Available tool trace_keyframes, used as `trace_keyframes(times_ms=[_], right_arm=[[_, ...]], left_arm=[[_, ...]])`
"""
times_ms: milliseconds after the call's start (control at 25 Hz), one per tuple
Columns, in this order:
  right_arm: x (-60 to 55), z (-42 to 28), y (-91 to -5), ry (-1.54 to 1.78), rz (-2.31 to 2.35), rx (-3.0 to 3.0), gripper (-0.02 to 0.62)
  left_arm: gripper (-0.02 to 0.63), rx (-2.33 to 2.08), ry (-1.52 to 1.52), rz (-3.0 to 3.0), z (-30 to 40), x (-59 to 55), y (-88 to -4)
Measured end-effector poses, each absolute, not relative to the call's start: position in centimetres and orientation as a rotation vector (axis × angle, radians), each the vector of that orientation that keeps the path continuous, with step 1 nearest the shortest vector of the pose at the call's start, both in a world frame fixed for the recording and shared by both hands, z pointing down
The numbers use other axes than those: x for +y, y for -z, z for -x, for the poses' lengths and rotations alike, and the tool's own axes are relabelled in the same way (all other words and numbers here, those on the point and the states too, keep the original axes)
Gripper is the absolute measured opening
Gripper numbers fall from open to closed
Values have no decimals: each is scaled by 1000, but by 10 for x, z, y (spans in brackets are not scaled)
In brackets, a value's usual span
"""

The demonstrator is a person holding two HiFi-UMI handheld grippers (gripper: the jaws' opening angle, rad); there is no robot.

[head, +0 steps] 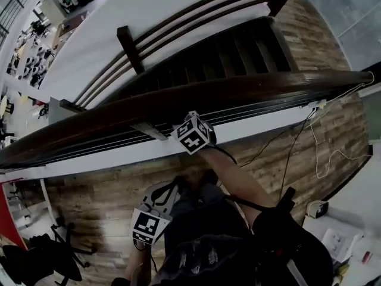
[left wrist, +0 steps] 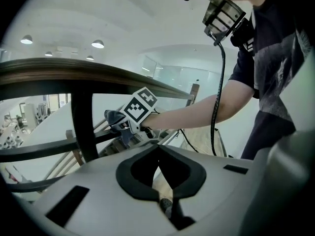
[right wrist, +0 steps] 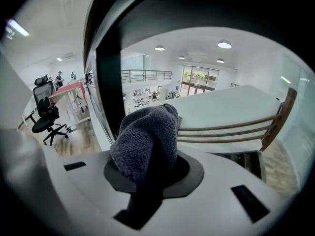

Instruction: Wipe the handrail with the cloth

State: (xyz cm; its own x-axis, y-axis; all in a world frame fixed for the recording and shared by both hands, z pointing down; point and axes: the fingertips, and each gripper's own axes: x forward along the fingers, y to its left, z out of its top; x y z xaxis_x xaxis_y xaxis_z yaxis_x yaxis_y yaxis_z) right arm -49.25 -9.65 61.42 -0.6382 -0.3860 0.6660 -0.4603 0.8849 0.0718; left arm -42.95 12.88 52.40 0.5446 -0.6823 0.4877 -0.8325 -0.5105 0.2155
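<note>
The dark wooden handrail [head: 196, 97] runs across the head view from lower left to upper right. My right gripper [head: 191, 130] is raised just under it, by a bracket [head: 150, 131]. In the right gripper view the gripper [right wrist: 147, 163] is shut on a grey cloth [right wrist: 147, 139], with the handrail [right wrist: 147, 9] close overhead and a dark baluster [right wrist: 109, 82] right behind the cloth. My left gripper [head: 156, 206] hangs low near the person's body. Its jaws [left wrist: 158, 154] are shut with nothing in them. From there the right gripper [left wrist: 129, 124] and its cloth [left wrist: 112, 116] show beside a baluster [left wrist: 82, 122].
Beyond the handrail a dark staircase [head: 238, 46] drops away, with a second railing [head: 196, 14] on its far side. A black office chair [head: 53, 258] stands at lower left. Cables [head: 312, 139] trail over the wooden floor at right, near a small white box [head: 317, 208].
</note>
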Motion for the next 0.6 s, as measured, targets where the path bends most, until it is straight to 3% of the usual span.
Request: trace_keyframes(times_ms=[600], right_arm=[[-266,102,-616,-209,-889,-2240,67]], left_arm=[[6,-950,-662,-2547,142,-20,-509]])
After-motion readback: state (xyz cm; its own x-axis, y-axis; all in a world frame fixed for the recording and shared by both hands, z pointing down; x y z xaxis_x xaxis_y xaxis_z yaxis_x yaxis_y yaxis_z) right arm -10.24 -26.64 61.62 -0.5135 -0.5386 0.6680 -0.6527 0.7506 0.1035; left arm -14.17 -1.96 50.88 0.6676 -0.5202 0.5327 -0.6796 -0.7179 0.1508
